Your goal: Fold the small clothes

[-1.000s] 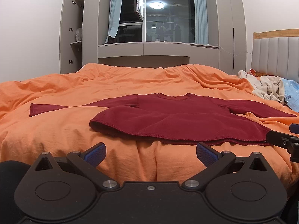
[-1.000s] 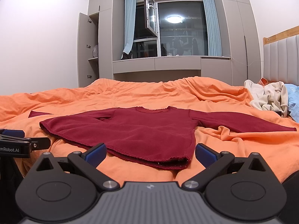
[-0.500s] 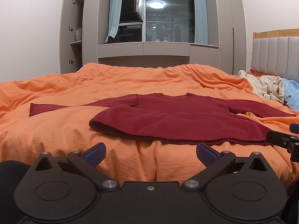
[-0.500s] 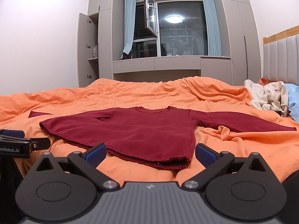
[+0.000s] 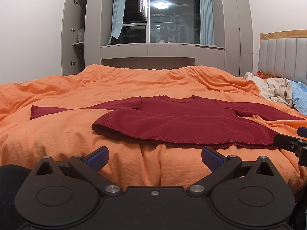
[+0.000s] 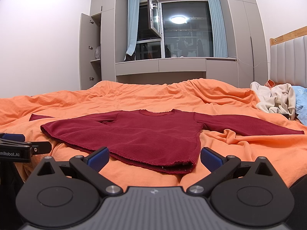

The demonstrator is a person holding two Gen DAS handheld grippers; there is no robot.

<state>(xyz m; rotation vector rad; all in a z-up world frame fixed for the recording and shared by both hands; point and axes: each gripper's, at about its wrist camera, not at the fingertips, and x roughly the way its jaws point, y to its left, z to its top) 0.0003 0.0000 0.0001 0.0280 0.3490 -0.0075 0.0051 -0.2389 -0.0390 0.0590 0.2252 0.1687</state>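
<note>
A dark red long-sleeved top (image 5: 182, 122) (image 6: 138, 134) lies flat on the orange bedcover (image 5: 76, 134) (image 6: 239, 153), sleeves spread to both sides, hem toward me. My left gripper (image 5: 154, 158) is open just short of the hem, near its left half, with nothing between its blue pads. My right gripper (image 6: 154, 158) is open at the hem's right corner, the cloth edge lying between its fingers but not pinched. Each gripper shows at the edge of the other's view.
A heap of cream and light blue clothes (image 5: 278, 94) (image 6: 278, 99) lies at the right by the padded headboard (image 6: 287, 61). Beyond the bed stand grey wardrobes, an open cupboard door (image 6: 85, 49) and a dark window (image 6: 182, 30).
</note>
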